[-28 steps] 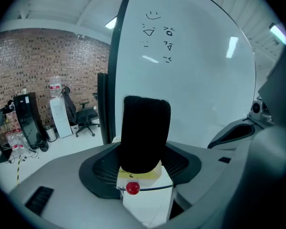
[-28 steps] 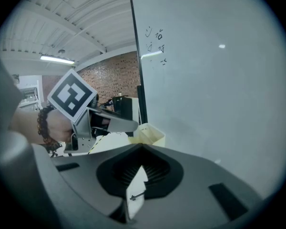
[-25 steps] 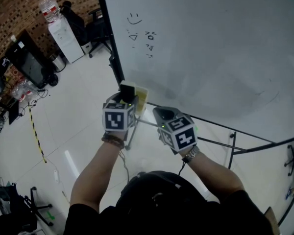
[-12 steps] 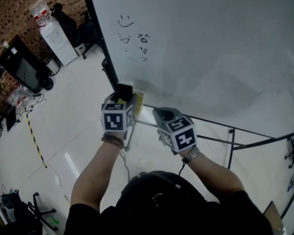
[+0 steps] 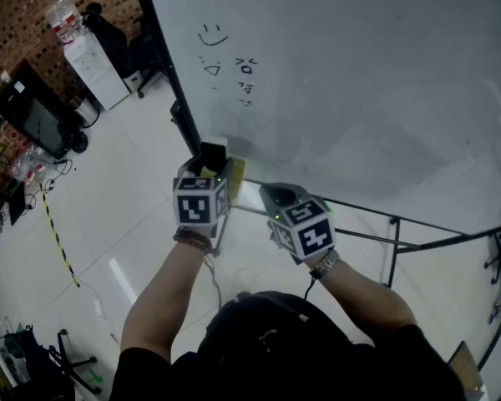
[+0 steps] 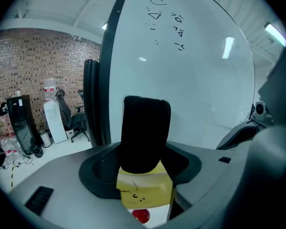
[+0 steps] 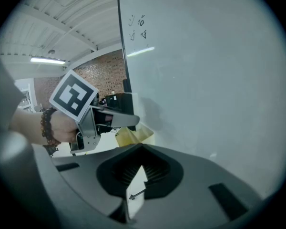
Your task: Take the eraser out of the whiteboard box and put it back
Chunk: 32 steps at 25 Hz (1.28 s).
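The eraser, a yellow block with black felt, stands upright between the jaws of my left gripper, which is shut on it. In the head view the left gripper holds the eraser just in front of the whiteboard's lower left corner. A pale patch there may be the box; I cannot make it out clearly. My right gripper hangs beside it to the right, shut and empty. The right gripper view shows its jaws together and the eraser's yellow end close to the board.
Small marker doodles sit at the board's upper left. The board's black side post and black stand bars run close by. A water dispenser, a dark screen and cables stand on the white floor to the left.
Both grippers have eased a little forward and down towards the board's lower left corner. The eraser has stayed gripped in the left one and the right jaws have stayed shut.
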Tool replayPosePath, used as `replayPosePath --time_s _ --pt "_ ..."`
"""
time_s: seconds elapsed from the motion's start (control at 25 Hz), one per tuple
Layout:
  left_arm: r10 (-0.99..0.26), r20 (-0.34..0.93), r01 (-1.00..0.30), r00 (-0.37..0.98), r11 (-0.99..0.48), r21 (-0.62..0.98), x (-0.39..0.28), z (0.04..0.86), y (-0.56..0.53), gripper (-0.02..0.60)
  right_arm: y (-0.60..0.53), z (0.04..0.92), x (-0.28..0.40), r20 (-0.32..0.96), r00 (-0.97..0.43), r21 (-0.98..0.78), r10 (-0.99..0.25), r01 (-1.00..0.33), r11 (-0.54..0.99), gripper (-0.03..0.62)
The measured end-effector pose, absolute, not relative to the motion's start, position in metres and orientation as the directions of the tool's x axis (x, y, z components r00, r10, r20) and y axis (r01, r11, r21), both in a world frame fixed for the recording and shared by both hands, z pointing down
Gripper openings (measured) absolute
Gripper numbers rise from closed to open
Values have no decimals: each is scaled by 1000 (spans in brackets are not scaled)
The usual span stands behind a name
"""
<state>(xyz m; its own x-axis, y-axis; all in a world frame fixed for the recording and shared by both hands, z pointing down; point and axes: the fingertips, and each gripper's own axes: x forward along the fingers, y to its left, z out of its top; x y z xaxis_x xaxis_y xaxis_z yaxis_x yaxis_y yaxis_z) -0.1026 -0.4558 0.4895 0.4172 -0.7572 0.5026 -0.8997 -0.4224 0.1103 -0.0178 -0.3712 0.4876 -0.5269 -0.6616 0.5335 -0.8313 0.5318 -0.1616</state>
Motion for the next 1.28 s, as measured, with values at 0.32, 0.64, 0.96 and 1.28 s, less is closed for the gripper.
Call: replayPosePath --time_s 0.32,0.64,0.96,1.28 --pt "-753 488 -884 442 -457 95 -98 491 -462 288 -377 490 -19 537 -521 -165 -663 -836 524 14" --pt "-739 495 -876 456 -471 104 -95 496 -463 318 -380 493 -20 542 -520 -167 -661 -837 521 14" --pt "-726 504 -872 467 -475 123 -94 501 -460 291 -377 495 -20 544 -520 -167 -659 -836 522 14" --pt "-712 550 -886 437 -447 125 -101 513 -460 213 -377 493 -18 544 -516 -169 -662 -840 516 15"
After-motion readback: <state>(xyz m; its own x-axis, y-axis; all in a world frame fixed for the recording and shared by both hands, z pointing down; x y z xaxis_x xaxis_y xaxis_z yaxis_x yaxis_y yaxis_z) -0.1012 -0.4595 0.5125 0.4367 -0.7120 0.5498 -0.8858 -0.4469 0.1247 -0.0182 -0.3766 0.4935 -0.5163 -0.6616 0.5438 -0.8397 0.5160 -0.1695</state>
